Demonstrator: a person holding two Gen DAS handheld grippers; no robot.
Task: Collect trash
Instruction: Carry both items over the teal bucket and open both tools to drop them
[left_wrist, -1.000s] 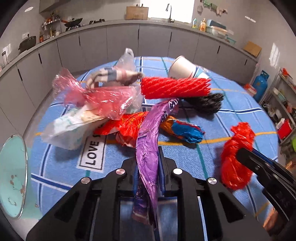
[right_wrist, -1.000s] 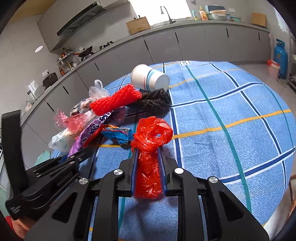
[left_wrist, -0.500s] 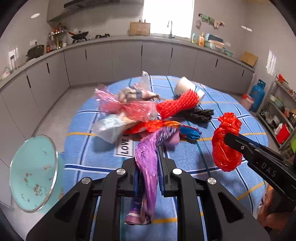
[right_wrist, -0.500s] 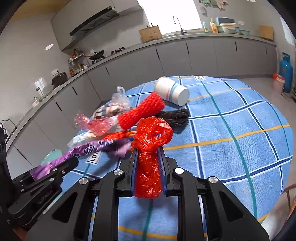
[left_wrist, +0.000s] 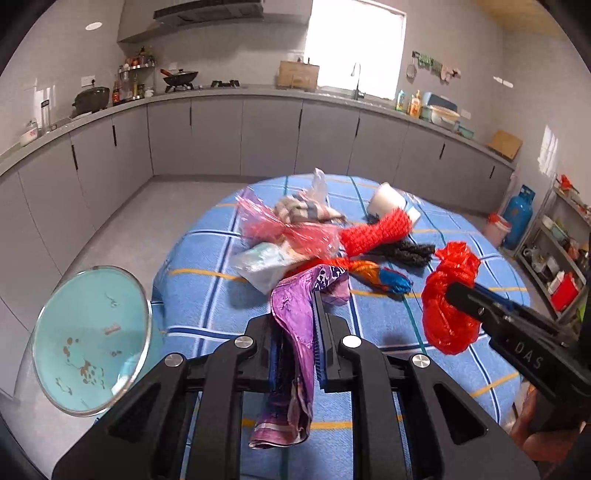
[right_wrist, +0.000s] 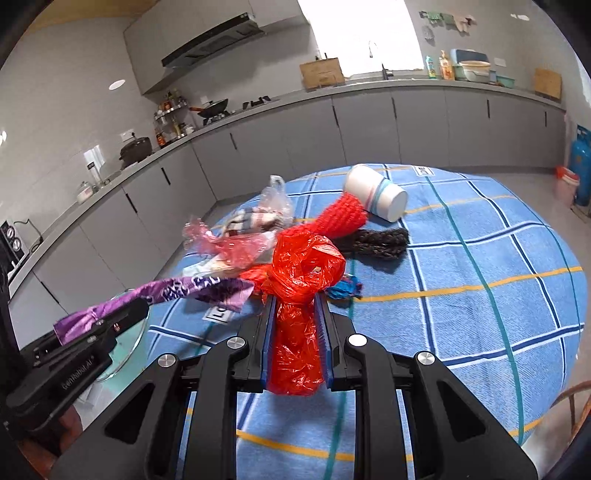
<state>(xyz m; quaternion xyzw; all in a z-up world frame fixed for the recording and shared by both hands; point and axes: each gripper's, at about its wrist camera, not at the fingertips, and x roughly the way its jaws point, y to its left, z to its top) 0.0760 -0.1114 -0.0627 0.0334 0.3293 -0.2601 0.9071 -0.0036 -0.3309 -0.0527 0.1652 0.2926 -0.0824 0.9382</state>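
My left gripper (left_wrist: 297, 306) is shut on a purple wrapper (left_wrist: 293, 332) that hangs down between its fingers, lifted above the table; it also shows in the right wrist view (right_wrist: 162, 293). My right gripper (right_wrist: 297, 306) is shut on a crumpled red plastic bag (right_wrist: 303, 269), held above the table; the bag also shows in the left wrist view (left_wrist: 448, 295). On the blue checked tablecloth (right_wrist: 480, 266) lies a pile of trash: a red mesh sleeve (right_wrist: 345, 216), a black mesh sleeve (right_wrist: 380, 240), a white paper cup (right_wrist: 375, 192) on its side, and pink plastic film (left_wrist: 291, 232).
A round bin with a pale green liner (left_wrist: 92, 339) stands on the floor left of the table. A clear bag with striped contents (right_wrist: 258, 214) and an orange-blue wrapper (left_wrist: 384, 275) lie in the pile. Grey cabinets (left_wrist: 221, 136) ring the room. A blue gas cylinder (left_wrist: 519, 218) stands at right.
Both grippers have risen and pulled back from the table with their trash. The purple wrapper has come free of the pile. The bin shows larger at the left.
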